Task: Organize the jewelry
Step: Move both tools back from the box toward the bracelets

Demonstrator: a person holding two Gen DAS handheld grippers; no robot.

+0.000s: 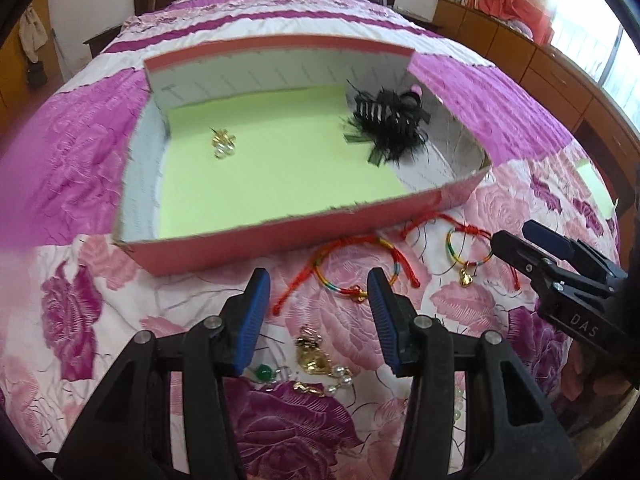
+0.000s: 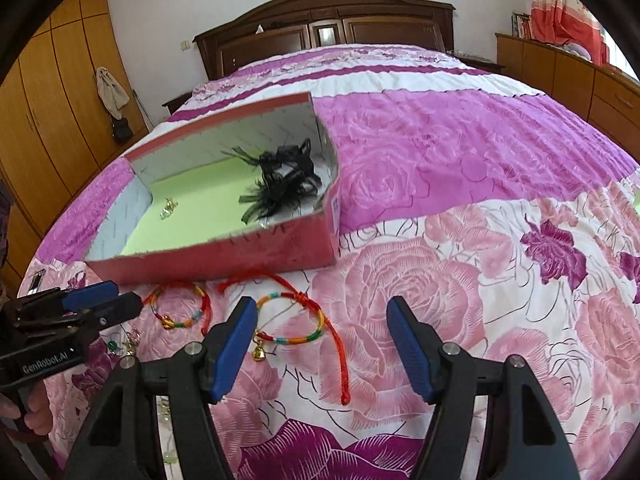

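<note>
Two risks stand out. Ahead of both claws, the red cardboard box [image 1: 248,248] has a wall a hasty lift could clip. Thin cords on the rainbow-and-red string bracelets [image 1: 352,268] could slip or snag together. The left claw [image 1: 316,300], half open and empty, tilts down; the right claw [image 2: 322,332], wide and empty, likewise, bracelet [image 2: 292,320] inside its left pad.

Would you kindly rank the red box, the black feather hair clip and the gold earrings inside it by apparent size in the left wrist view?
1. red box
2. black feather hair clip
3. gold earrings
</note>
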